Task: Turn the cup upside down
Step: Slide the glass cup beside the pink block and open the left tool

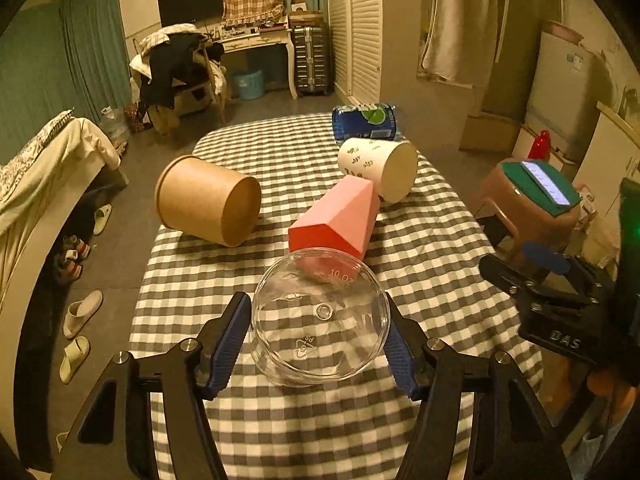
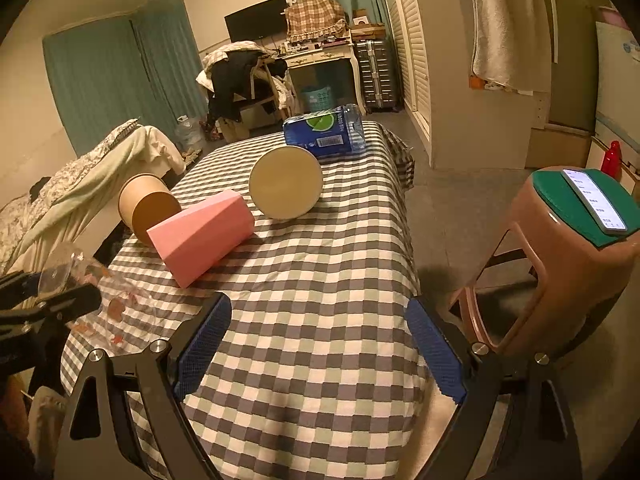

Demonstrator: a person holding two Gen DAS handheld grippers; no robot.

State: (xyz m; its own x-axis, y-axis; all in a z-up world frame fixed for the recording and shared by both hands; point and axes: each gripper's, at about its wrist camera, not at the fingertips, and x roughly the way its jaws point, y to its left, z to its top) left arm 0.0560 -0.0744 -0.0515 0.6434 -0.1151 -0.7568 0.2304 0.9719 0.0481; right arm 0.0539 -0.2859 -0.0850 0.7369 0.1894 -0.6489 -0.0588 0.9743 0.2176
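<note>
Clear plastic cup (image 1: pixel 320 316) sits pinched between the left gripper (image 1: pixel 318 340) pads, base facing the camera, above the near end of the checkered table (image 1: pixel 420 240). Right gripper (image 2: pixel 318 344) hangs spread wide over the table's near right edge, holding nothing.

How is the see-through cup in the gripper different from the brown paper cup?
The clear cup is transparent plastic, while the brown cup is opaque paper. The clear cup sits between the left gripper fingers; the brown cup lies untouched on the checked tablecloth. Both show their bases to the left camera.
</note>
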